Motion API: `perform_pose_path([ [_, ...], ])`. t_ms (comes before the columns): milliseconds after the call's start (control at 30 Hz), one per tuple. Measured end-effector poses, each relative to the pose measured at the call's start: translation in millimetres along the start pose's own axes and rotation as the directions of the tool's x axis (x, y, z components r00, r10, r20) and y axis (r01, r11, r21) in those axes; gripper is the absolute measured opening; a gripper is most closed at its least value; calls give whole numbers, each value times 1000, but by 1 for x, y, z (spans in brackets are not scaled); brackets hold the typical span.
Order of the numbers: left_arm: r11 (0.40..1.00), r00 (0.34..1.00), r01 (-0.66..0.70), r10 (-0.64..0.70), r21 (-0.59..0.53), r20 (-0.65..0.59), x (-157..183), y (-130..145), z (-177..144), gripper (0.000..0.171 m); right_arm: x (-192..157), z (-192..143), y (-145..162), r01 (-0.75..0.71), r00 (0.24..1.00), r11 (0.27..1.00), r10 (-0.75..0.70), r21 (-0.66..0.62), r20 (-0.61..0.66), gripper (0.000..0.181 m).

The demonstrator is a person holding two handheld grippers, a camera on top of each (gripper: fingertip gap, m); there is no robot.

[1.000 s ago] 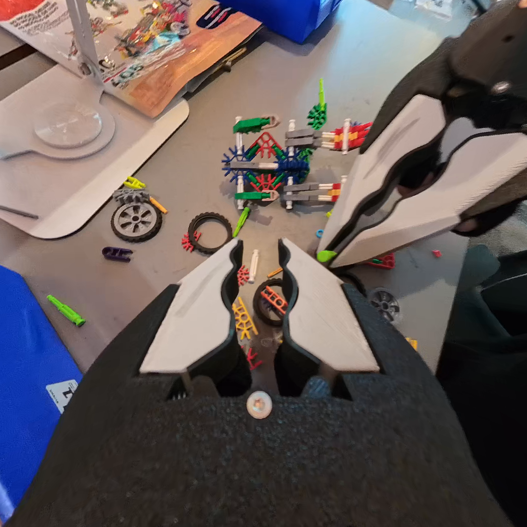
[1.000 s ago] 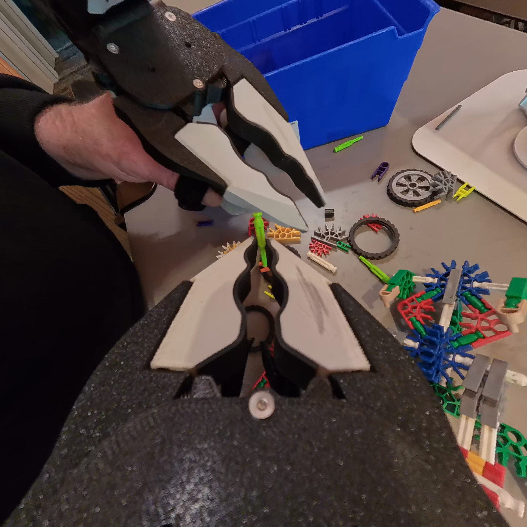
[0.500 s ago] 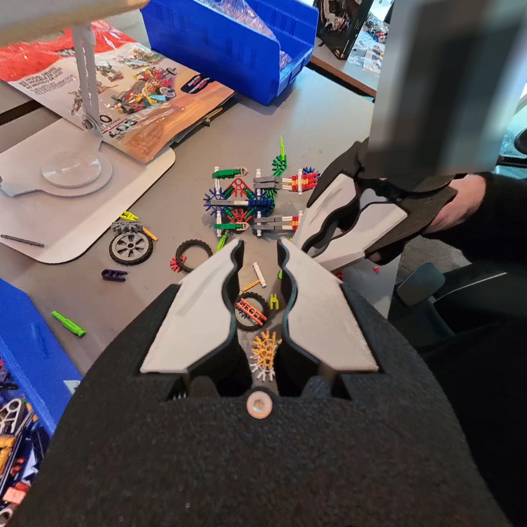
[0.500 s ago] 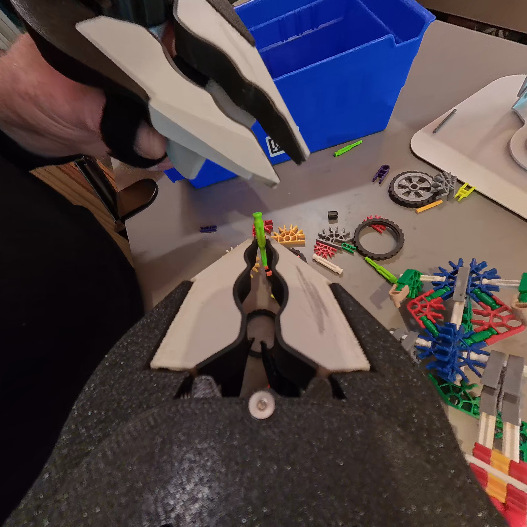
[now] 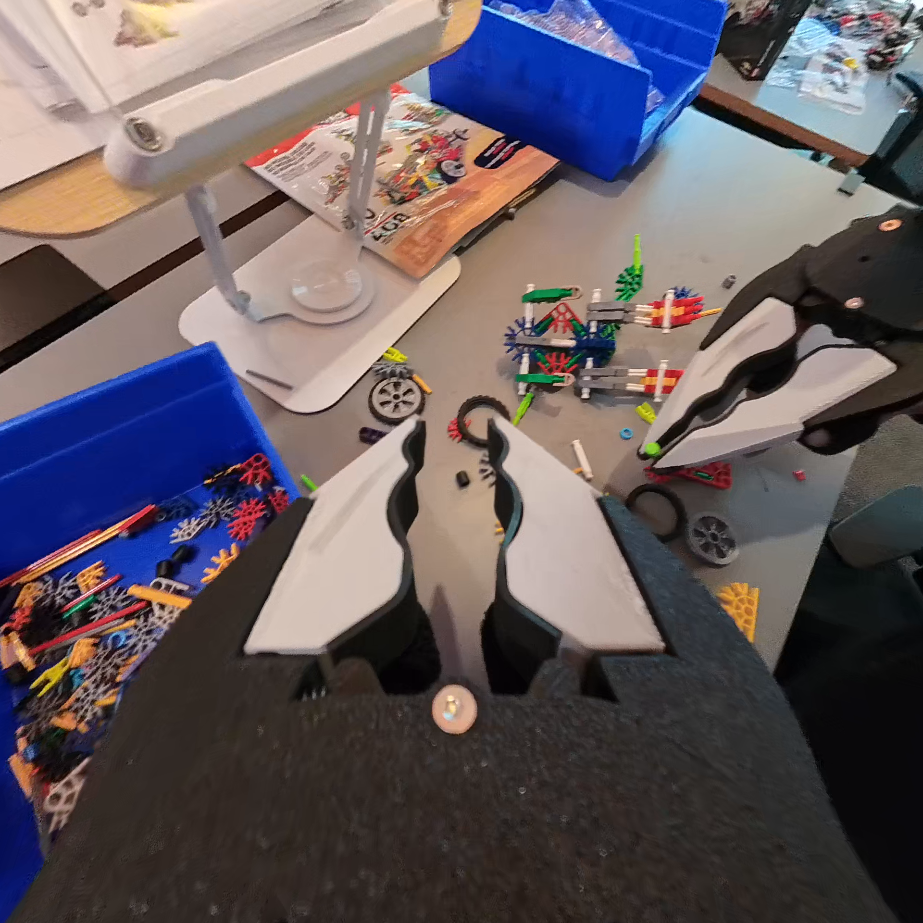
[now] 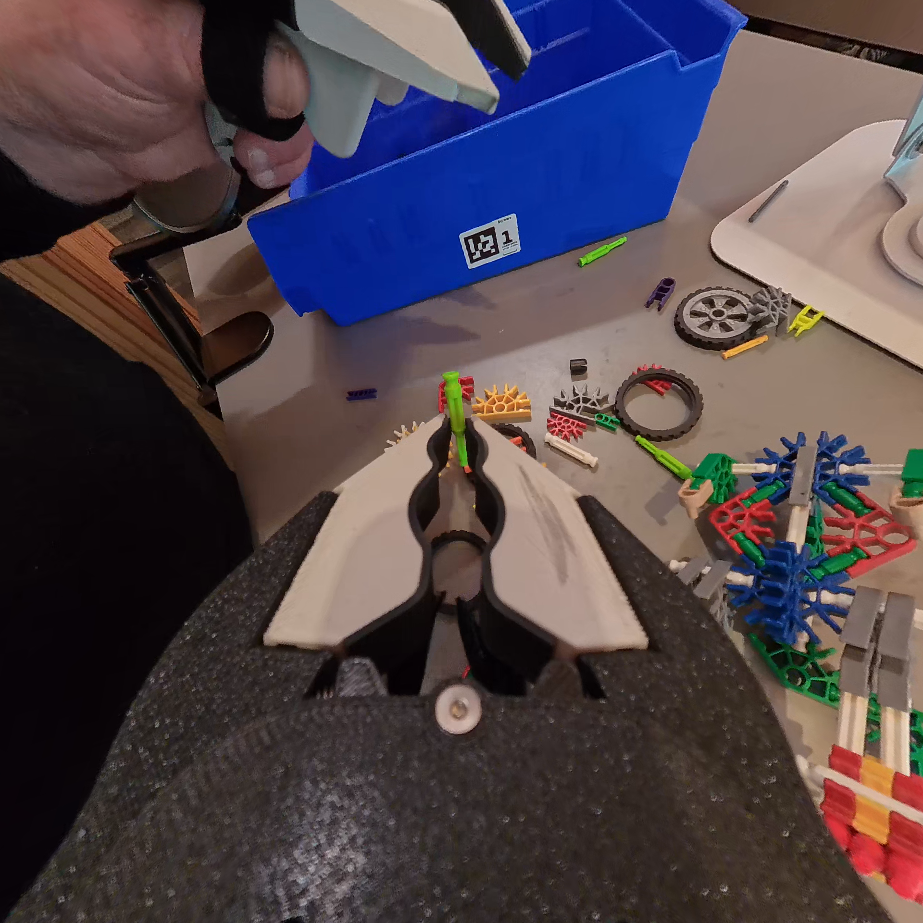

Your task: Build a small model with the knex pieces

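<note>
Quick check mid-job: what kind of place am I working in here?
Likely a workshop or lab bench set up for toy construction: a grey table strewn with loose plastic building pieces, a half-built model, blue parts bins and a pictured instruction sheet.

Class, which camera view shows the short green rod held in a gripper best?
The right wrist view: the green rod stands pinched at the right gripper tips, nearly full length visible. The left wrist view shows only its end.

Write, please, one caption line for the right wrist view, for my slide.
Right gripper shut on a green rod above scattered toy parts, blue bin behind.
</note>
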State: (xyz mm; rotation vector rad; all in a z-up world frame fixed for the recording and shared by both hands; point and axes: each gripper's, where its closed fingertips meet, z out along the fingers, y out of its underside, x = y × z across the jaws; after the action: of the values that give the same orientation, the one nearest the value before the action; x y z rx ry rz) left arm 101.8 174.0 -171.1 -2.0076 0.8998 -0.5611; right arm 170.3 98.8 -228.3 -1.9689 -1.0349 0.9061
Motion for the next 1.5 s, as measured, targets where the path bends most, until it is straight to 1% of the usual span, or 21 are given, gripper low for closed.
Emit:
perform_pose_path([
  [233,997,995,2,5,-73,102,-30,24,-10,27,0,-1,0,4,1000,1000,-4,0,-2,5],
  [300,996,993,19,-9,-84,121,-37,29,-14,29,0,-1,0,4,1000,1000,-4,1,-2,5],
  [433,988,988,72,-52,-137,146,-48,49,-18,33,-1,-1,0,6,1000,1000,-6,2,0,5],
  [667,971,981,165,-144,-171,132,-38,72,-22,37,-4,-3,1,9,1000,1000,-9,1,-2,5],
  [767,956,971,227,-208,-188,115,-31,83,-21,37,-6,-1,2,9,1000,1000,-9,-7,5,5],
  [800,951,967,247,-230,-187,112,-28,85,-19,40,-7,0,3,11,1000,1000,-11,-12,9,5],
  [867,950,962,261,-243,-170,123,-27,84,-18,43,-10,3,1,20,1000,1000,-20,-19,20,5],
  [933,952,962,256,-235,-170,137,-27,84,-17,44,-12,6,-2,31,999,999,-30,-22,30,5],
  [1033,943,948,306,-289,-132,132,-25,80,-13,47,-14,10,-6,44,998,999,-43,-25,42,5],
  [1200,925,927,374,-369,-69,72,-18,70,-3,51,-17,15,-11,60,996,998,-58,-30,60,5],
  [1267,918,921,390,-390,-71,20,-13,65,2,53,-18,17,-11,68,996,997,-65,-36,67,5],
  [1300,916,919,393,-394,-82,2,-12,63,0,50,-19,18,-12,72,995,997,-69,-39,69,5],
  [1333,915,918,394,-396,-84,-8,-13,61,-4,44,-19,18,-12,74,995,996,-71,-41,70,5],
  [1367,918,920,390,-392,-77,-10,-17,58,-10,42,-19,18,-13,77,995,996,-74,-42,70,5],
  [1433,920,924,383,-382,-78,31,-35,59,-29,43,-18,17,-13,74,995,996,-71,-42,66,5],
  [1500,924,924,379,-374,-57,86,-61,58,-54,43,-16,16,-12,69,996,997,-66,-42,63,5],
])
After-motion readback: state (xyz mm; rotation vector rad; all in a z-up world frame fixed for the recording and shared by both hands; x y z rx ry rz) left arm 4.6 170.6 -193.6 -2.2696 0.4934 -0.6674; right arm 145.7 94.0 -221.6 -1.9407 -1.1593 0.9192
